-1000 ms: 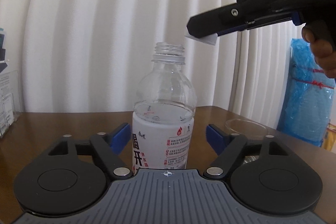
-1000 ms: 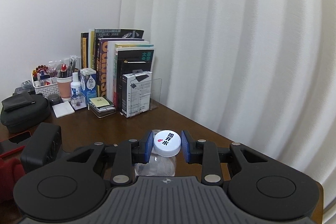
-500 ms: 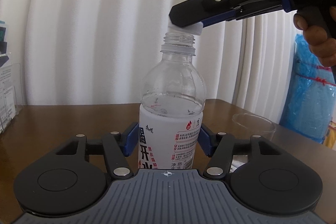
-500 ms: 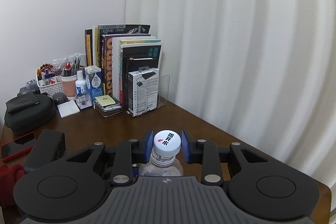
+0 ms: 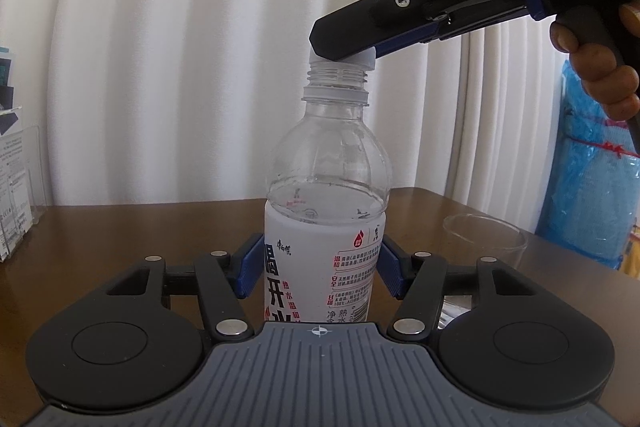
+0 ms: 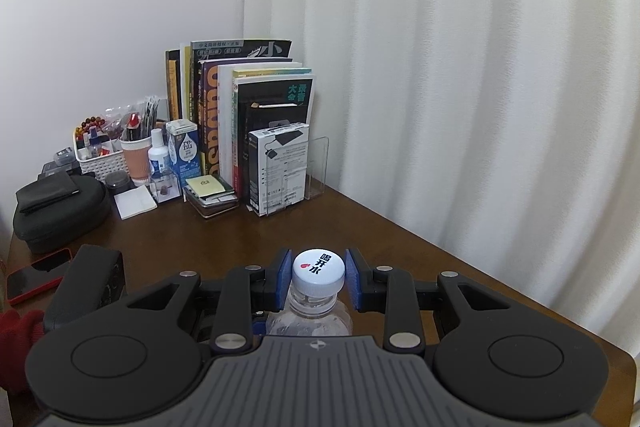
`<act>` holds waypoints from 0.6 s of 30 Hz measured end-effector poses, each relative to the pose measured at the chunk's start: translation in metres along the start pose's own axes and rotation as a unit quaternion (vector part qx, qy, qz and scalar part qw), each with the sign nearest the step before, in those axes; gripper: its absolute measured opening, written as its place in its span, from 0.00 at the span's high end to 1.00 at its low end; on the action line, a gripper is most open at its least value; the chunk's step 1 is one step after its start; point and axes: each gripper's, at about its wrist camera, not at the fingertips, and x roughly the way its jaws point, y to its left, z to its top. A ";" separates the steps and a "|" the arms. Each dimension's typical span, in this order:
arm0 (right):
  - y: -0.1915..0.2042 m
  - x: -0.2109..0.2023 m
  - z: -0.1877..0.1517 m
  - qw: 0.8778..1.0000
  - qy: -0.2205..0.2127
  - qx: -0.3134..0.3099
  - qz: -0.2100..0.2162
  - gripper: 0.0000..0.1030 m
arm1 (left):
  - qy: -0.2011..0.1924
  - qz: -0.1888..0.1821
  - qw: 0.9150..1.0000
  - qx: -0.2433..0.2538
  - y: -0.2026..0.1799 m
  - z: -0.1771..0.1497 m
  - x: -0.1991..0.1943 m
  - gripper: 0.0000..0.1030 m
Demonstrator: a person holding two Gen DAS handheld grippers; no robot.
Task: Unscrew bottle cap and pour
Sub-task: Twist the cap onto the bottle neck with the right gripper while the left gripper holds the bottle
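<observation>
A clear water bottle [image 5: 326,211] with a white label stands upright on the brown table [image 5: 140,227], partly filled. My left gripper [image 5: 318,269] is shut on the bottle's labelled body. My right gripper [image 6: 318,277] is shut on the white cap [image 6: 319,268], which sits tilted on top of the bottle's threaded neck [image 5: 338,77]. In the left wrist view the right gripper [image 5: 344,45] comes in from the upper right, with the cap [image 5: 366,59] showing under its fingers. The bottle's shoulders [image 6: 310,323] show below the cap in the right wrist view.
An empty clear glass [image 5: 484,241] stands on the table right of the bottle. A blue plastic bag [image 5: 592,187] hangs at far right. Books [image 6: 240,115], boxes, a white basket [image 6: 100,155], a black case [image 6: 60,211] and a red phone [image 6: 36,275] crowd the table's far-left corner. White curtain behind.
My left gripper closed on the bottle. My right gripper brought the cap down from above and to the right onto the bottle's neck.
</observation>
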 end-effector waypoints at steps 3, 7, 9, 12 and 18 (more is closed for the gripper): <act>0.002 0.003 -0.001 1.000 0.003 -0.006 0.000 0.69 | 0.001 0.002 1.000 0.001 -0.001 0.000 0.000 0.43; 0.002 0.004 -0.001 1.000 0.003 -0.005 0.002 0.69 | 0.001 0.002 1.000 0.002 -0.001 0.000 0.001 0.43; 0.002 0.004 -0.001 1.000 0.002 -0.005 0.002 0.69 | 0.001 0.002 1.000 0.002 -0.001 0.000 0.002 0.43; 0.001 0.004 -0.002 1.000 0.001 -0.004 0.005 0.69 | 0.001 0.002 1.000 0.002 0.000 0.000 0.002 0.43; 0.001 0.005 -0.003 1.000 0.003 -0.013 0.008 0.68 | 0.002 0.003 1.000 0.002 -0.001 0.000 0.000 0.42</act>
